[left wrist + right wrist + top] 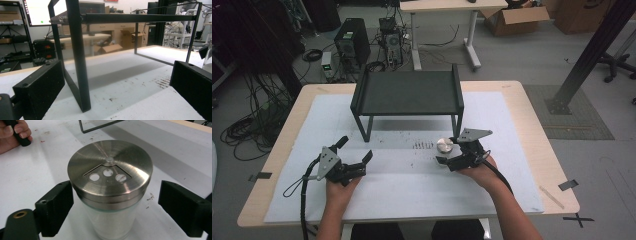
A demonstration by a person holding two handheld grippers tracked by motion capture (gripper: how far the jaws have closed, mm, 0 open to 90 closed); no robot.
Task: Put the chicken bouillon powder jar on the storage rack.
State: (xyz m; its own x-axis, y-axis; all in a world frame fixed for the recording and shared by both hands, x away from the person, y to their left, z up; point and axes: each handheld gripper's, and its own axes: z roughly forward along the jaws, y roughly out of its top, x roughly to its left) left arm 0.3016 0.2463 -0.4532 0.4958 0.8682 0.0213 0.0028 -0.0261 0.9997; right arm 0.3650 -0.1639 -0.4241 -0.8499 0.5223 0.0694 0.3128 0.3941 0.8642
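Right gripper point(112, 207): jaws straddle the shaker point(110, 192), left pad touching or nearly, right pad clear, no grip. Shaker upright on the mat point(412, 185), at 5 o'clock of the rack point(407, 92). Left gripper point(357, 157): jaws wide, empty, at 7 o'clock of the rack.

Mat front point(412, 190): open, no obstacles.
Centre back: rack point(407, 92) blocks; passable gap under it between the legs.
Right of centre: shaker point(444, 145) stands.
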